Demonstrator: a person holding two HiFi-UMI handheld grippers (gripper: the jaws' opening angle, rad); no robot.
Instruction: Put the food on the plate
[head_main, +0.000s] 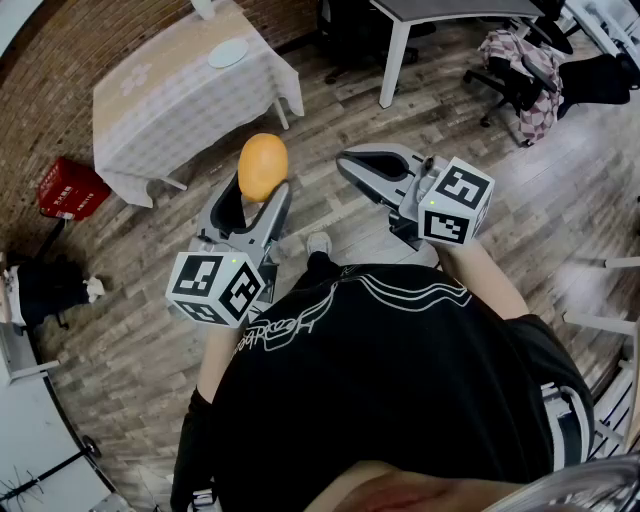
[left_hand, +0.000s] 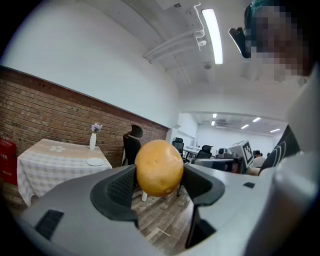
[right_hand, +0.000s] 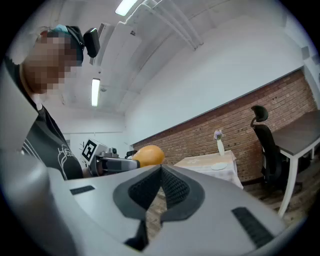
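My left gripper is shut on a yellow-orange potato-like food, held in the air above the wood floor. In the left gripper view the food sits clamped between both pads. My right gripper is shut with nothing in it, level with the left one and to its right; its pads meet in the right gripper view. A small white plate lies on a cloth-covered table farther ahead. That plate shows at the left of the left gripper view, beside a vase.
A red box stands on the floor left of the table. A white desk and office chairs are at the upper right. A black chair stands behind the table by the brick wall.
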